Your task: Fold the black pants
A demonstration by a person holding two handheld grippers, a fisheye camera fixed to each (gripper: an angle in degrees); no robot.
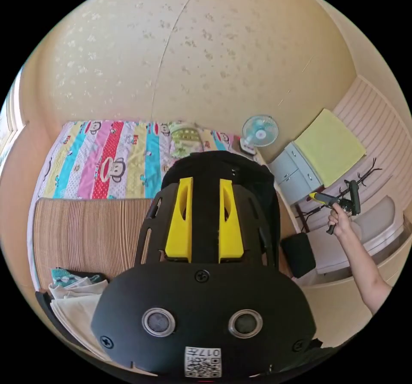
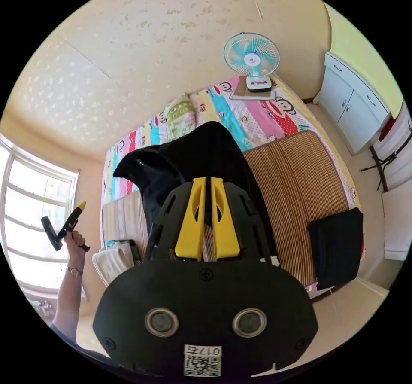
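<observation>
The black pants [image 1: 257, 178] lie in a loose heap on the bed, rising behind my left gripper [image 1: 206, 182] in the left gripper view. Its yellow jaws stand a little apart, with black showing in the gap. In the right gripper view the pants [image 2: 171, 165] spread behind my right gripper [image 2: 205, 182], whose jaws nearly meet, and the striped mat shows between them lower down. A hand holds each gripper up in the air away from the bed: the right gripper [image 1: 316, 195] and the left gripper [image 2: 80, 206] both carry no cloth.
A striped mat [image 2: 296, 186] covers the near part of the bed, over a colourful cartoon sheet [image 1: 103, 160]. A folded black garment [image 2: 337, 246] lies at one corner of the mat, with light folded clothes [image 1: 73, 294] at another. A fan [image 2: 252, 59], a grey cabinet [image 2: 352, 105] and a window [image 2: 25, 212] surround the bed.
</observation>
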